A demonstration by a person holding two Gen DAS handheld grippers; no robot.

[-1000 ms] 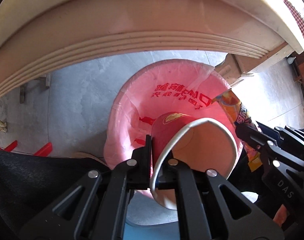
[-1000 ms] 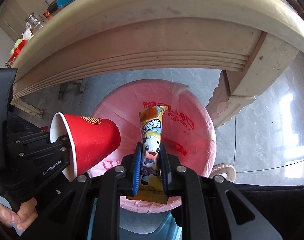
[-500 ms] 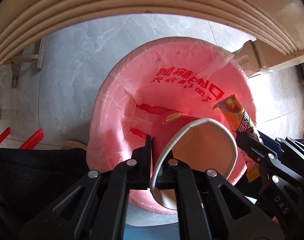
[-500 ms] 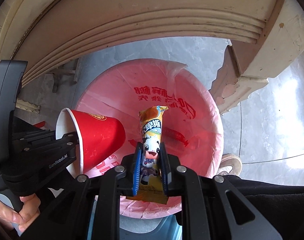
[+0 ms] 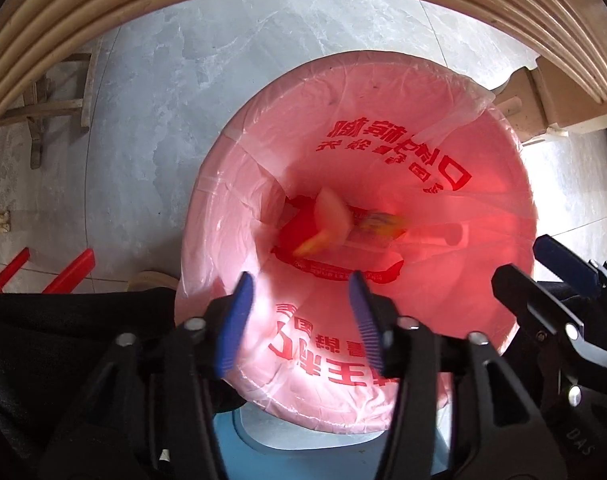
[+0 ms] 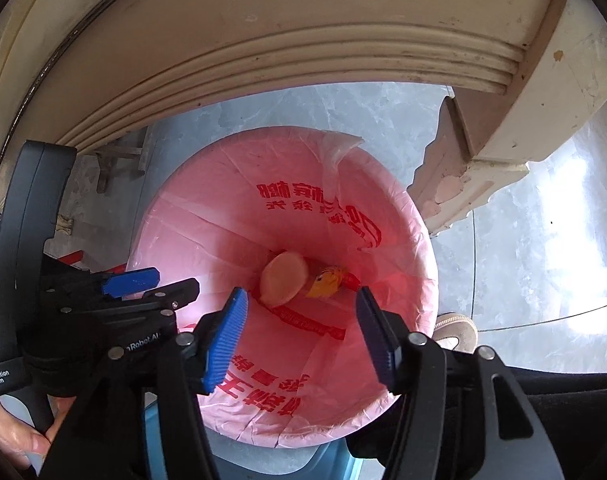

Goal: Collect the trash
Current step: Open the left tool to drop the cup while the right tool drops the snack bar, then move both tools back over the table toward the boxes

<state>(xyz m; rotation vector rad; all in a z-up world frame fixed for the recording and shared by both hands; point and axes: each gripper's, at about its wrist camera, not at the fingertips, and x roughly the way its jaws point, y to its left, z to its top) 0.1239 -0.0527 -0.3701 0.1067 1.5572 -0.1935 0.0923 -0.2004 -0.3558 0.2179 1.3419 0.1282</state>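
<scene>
Cup — wrapper beside — in bag

A: The bin liner is thin pink plastic film, creased and faintly glossy. The floor?

B: Polished grey stone, veined. Each hand-held gripper is matt black plastic with ribbed blue pads; the surface's edge looks like scuffed cream paint.

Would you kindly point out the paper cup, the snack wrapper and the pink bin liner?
paper cup (image 6: 283,278): right wrist view, open mouth.
snack wrapper (image 6: 328,281): right wrist view, yellow crumpled end.
pink bin liner (image 6: 223,224): right wrist view, inner wall.
</scene>
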